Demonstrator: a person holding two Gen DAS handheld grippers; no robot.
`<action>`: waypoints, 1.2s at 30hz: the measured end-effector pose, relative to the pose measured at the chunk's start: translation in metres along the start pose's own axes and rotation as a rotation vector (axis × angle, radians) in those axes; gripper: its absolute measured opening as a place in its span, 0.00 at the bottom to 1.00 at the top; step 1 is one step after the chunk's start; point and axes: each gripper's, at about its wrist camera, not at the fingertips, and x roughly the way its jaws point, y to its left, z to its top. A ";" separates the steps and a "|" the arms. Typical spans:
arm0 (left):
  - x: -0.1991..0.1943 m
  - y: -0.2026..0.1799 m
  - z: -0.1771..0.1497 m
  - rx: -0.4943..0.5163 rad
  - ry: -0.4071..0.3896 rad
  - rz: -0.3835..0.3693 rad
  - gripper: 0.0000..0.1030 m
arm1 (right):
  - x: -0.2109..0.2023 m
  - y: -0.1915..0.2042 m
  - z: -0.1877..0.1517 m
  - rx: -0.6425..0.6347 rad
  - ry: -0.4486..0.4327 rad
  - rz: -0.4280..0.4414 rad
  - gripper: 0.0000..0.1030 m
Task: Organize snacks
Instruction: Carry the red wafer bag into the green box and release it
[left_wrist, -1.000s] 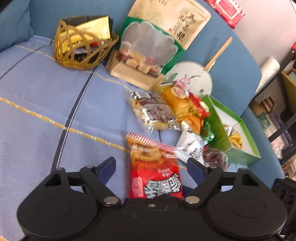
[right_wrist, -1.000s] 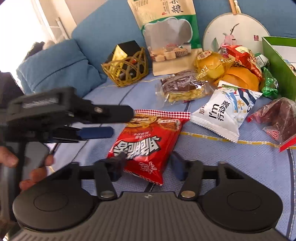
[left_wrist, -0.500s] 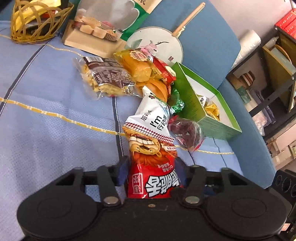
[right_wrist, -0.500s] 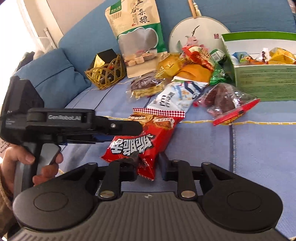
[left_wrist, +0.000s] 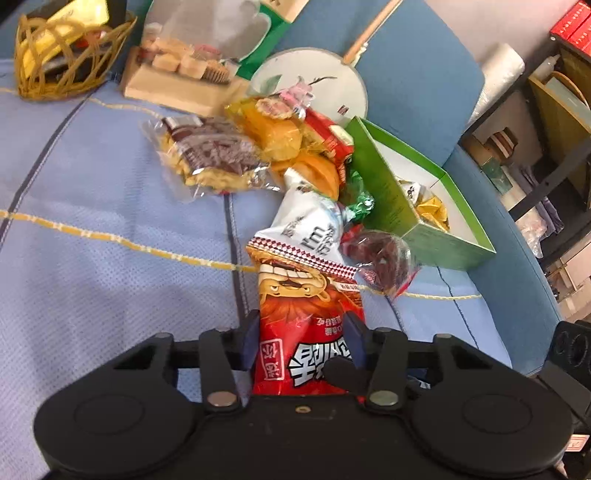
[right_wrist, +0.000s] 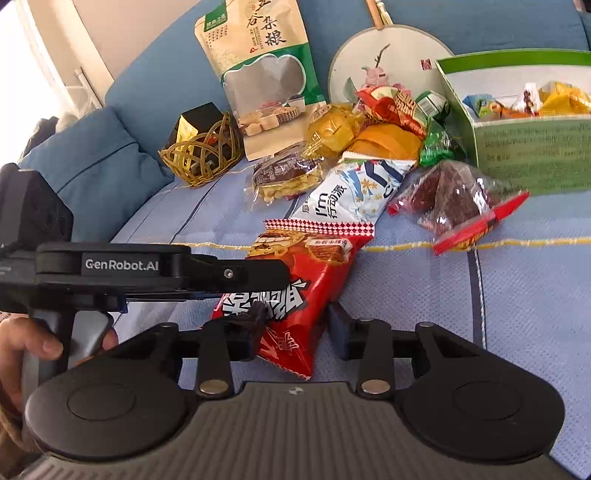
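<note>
- Since a second ago, left gripper (left_wrist: 302, 341) has clamped the red bag (left_wrist: 306, 325), lifted off the sofa (left_wrist: 92, 258).
- Right gripper (right_wrist: 295, 328) straddles its corner, jaws apart.
- Slick film could slip before reaching the green box (right_wrist: 532, 155).

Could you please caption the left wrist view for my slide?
Left gripper shut on a red snack bag, facing the snack pile and green box.

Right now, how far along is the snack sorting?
Done: a few packets already lie in the green box. In hand: the left gripper is shut on the red snack bag; the right gripper is open around its corner. Left: the white packet, dark-red bag and yellow packs remain on the sofa.
</note>
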 end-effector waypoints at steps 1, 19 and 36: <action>-0.004 -0.004 0.000 0.006 -0.013 -0.005 0.29 | -0.005 0.001 0.001 -0.021 -0.011 -0.004 0.60; 0.049 -0.133 0.095 0.206 -0.139 -0.208 0.27 | -0.086 -0.074 0.088 -0.056 -0.369 -0.178 0.60; 0.192 -0.217 0.122 0.292 -0.001 -0.324 0.28 | -0.107 -0.185 0.095 0.079 -0.452 -0.416 0.60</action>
